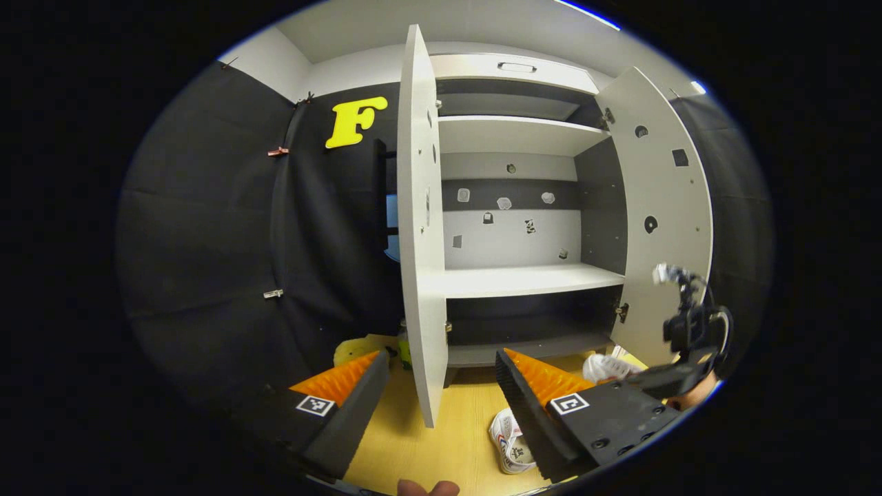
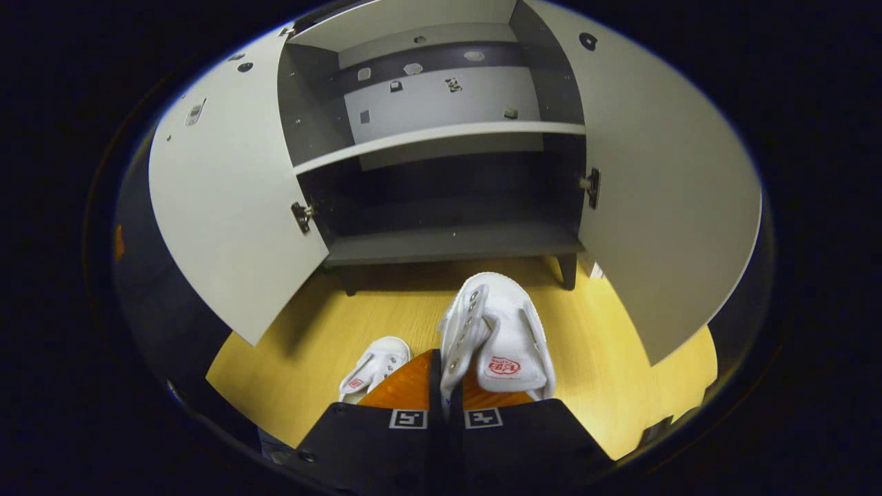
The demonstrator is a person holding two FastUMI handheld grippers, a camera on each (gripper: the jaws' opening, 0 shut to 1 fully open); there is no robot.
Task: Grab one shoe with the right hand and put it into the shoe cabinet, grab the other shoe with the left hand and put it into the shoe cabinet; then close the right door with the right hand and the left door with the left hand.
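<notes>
I am holding my right gripper [image 2: 446, 386] nearly closed, both fingers pinching the side wall of a white canvas shoe [image 2: 499, 337] that is hanging toe-forward above the wooden floor [image 2: 620, 344], in front of the shoe cabinet [image 2: 448, 241]. My left gripper [image 1: 441, 386] is hanging with its jaws spread wide and gripping nothing. The second white shoe [image 2: 375, 368] is lying on the floor just beside my right fingers. The left door [image 1: 420, 227] and the right door [image 1: 665, 207] are both standing open, and the bottom compartment is sitting dark under the pale shelf [image 1: 524, 281].
</notes>
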